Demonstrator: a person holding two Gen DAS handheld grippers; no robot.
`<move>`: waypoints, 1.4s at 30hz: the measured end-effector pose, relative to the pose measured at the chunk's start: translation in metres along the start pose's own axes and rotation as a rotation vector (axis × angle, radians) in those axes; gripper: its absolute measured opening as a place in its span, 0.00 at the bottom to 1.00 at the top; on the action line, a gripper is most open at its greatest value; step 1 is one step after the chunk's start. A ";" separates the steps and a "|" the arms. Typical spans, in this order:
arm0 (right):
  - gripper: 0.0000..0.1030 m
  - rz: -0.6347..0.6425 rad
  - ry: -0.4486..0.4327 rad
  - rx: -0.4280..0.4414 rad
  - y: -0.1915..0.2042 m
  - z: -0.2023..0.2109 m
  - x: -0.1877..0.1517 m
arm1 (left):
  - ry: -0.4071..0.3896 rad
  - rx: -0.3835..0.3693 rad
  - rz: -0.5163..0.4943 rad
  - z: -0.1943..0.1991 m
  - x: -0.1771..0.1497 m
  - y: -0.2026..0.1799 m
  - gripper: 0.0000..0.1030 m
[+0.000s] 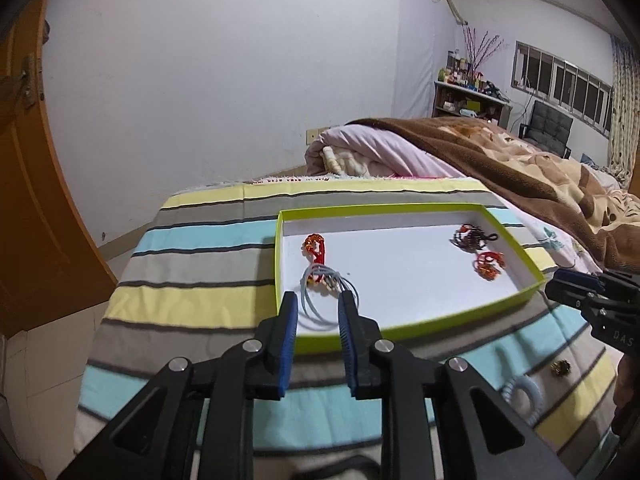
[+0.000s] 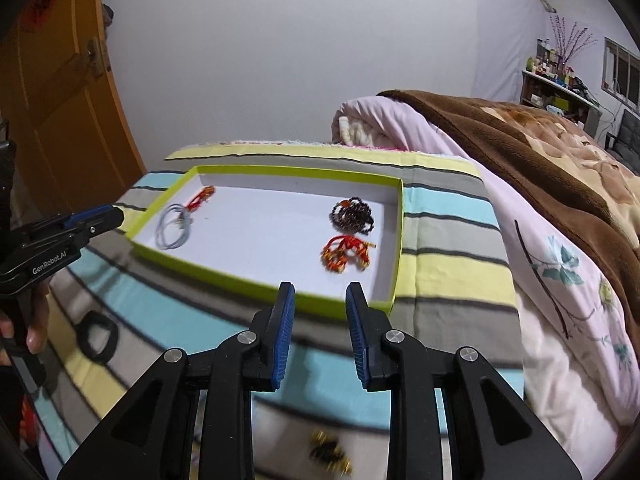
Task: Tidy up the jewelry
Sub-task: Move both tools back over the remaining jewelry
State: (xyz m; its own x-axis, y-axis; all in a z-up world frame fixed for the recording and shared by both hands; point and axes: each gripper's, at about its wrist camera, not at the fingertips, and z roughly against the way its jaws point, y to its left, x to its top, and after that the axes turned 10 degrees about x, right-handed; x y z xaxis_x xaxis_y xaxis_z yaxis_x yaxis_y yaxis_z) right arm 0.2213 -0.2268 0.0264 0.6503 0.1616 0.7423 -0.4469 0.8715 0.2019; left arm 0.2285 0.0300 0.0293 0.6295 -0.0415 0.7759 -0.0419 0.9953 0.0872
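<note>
1. I am looking along both hand-held grippers at a bed covered with a striped sheet [image 1: 192, 280] in yellow, grey and pale blue bands.
2. A shallow tray [image 1: 404, 210] with a lime-green rim and white floor lies flat on the sheet, in front of both grippers.
3. My left gripper [image 1: 318, 306] hovers over the near left corner of the tray, its blue-padded jaws spread apart and holding nothing.
4. A pale grey looped cord bracelet [image 1: 326, 300] lies on the tray floor beyond the left gripper's fingertips; from this view I cannot tell if the pads touch it.
5. Just beyond that, a red knotted ornament [image 1: 317, 249] rests on the tray floor, touching the grey loops.
6. At the tray's far right end lies a dark beaded bracelet [image 2: 354, 216], bunched in a heap.
7. Just beside it, nearer to me, sits a red and orange tasselled bracelet [image 2: 346, 255].
8. My right gripper [image 2: 320, 300] hangs near the tray's near right edge, jaws released and empty.
9. On the sheet outside the tray lie a pale blue spiral hair tie [image 1: 520, 394], a small gold trinket [image 1: 559, 369] and a black band [image 2: 98, 340].
10. A blurred gold and black piece [image 2: 330, 452] lies on the sheet below the right gripper.
11. A brown blanket [image 2: 520, 152] and pink floral quilt [image 2: 560, 280] are heaped to the right.
12. An orange wooden door [image 2: 60, 100] stands to the left.
</note>
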 end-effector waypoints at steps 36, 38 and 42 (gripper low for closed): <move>0.26 -0.039 -0.055 0.061 0.045 0.102 -0.102 | -0.057 -0.044 -0.011 0.125 -0.105 -0.017 0.25; 0.26 -0.036 -0.052 0.065 0.046 0.100 -0.102 | -0.054 -0.047 -0.014 0.125 -0.106 -0.018 0.25; 0.26 -0.030 -0.038 0.069 0.049 0.095 -0.103 | -0.046 -0.048 -0.011 0.122 -0.109 -0.017 0.25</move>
State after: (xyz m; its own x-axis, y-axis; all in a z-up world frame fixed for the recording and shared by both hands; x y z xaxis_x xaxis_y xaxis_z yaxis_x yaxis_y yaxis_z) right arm 0.0743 -0.2449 0.0201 0.6410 0.1167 0.7586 -0.4693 0.8417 0.2671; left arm 0.0655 0.0071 0.0197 0.5936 -0.0550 0.8029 0.0025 0.9978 0.0664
